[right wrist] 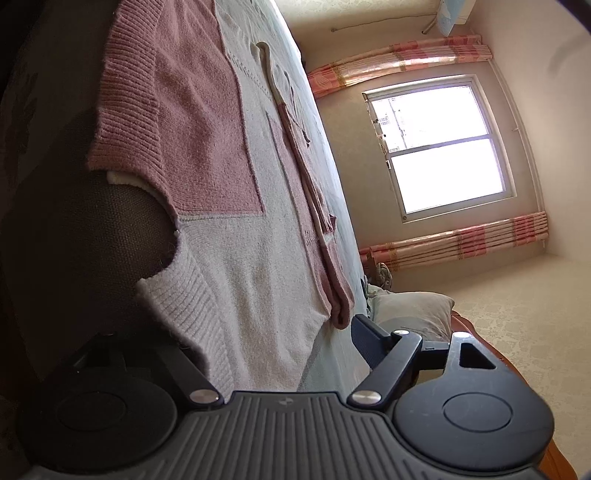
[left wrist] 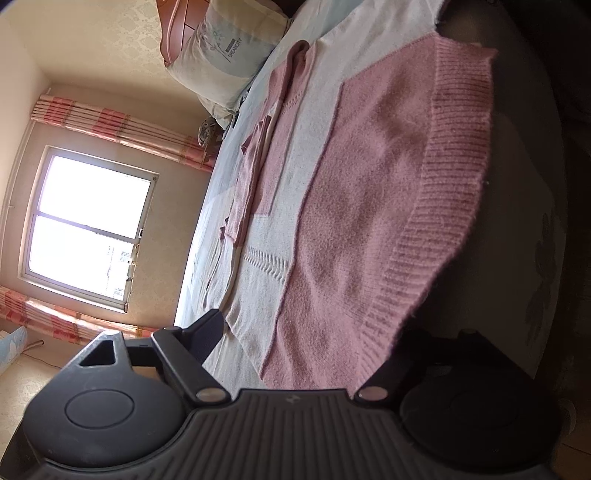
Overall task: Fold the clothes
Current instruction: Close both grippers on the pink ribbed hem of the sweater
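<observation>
A pink and white knit sweater (left wrist: pixel 369 184) lies flat on the bed, its sleeves folded onto its far side. Its ribbed hem hangs over the bed's edge. My left gripper (left wrist: pixel 314 332) is open, and the pink hem corner lies between its fingers; one finger (left wrist: pixel 205 334) is above the cloth and the other is in shadow under the hem. In the right wrist view the sweater (right wrist: pixel 207 147) shows its white ribbed hem corner. My right gripper (right wrist: pixel 232 332) is open around that corner, with one finger (right wrist: pixel 369 343) over the sheet and the other dark below.
The bed has a pale sheet (left wrist: pixel 207 258) and a dark side panel (left wrist: pixel 524 221). A pillow (left wrist: pixel 229 55) leans on a wooden headboard (left wrist: pixel 177 22). Beyond the bed are a bright window (right wrist: pixel 439 144) and striped pink curtains (right wrist: pixel 399 59).
</observation>
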`<state>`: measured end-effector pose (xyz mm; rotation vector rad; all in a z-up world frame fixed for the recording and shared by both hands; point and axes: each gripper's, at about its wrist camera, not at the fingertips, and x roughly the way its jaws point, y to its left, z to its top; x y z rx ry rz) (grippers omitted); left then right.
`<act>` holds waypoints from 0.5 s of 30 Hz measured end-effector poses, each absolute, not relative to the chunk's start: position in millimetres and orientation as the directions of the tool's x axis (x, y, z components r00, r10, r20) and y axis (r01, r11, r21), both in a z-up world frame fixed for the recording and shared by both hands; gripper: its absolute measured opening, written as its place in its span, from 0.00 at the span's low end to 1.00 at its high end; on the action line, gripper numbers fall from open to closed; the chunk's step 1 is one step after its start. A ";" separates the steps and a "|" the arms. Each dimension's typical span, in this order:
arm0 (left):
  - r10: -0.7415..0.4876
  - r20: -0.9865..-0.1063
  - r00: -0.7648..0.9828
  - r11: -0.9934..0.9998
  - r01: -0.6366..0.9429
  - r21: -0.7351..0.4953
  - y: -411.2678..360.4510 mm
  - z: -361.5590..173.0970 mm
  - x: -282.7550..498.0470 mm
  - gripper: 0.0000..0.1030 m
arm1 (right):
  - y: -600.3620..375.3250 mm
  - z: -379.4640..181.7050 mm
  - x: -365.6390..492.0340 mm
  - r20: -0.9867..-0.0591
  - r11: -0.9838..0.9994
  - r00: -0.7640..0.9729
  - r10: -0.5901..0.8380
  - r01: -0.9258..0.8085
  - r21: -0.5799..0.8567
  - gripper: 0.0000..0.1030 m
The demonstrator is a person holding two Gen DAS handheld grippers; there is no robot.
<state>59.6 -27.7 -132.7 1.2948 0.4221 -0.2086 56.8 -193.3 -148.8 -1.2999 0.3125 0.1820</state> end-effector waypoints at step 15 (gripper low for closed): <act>0.066 -0.522 0.850 0.365 0.466 0.806 -31.7 -138.8 45.4 0.01 | -183.9 -151.2 49.5 -0.460 0.299 0.886 -0.057 -0.425 -0.855 0.09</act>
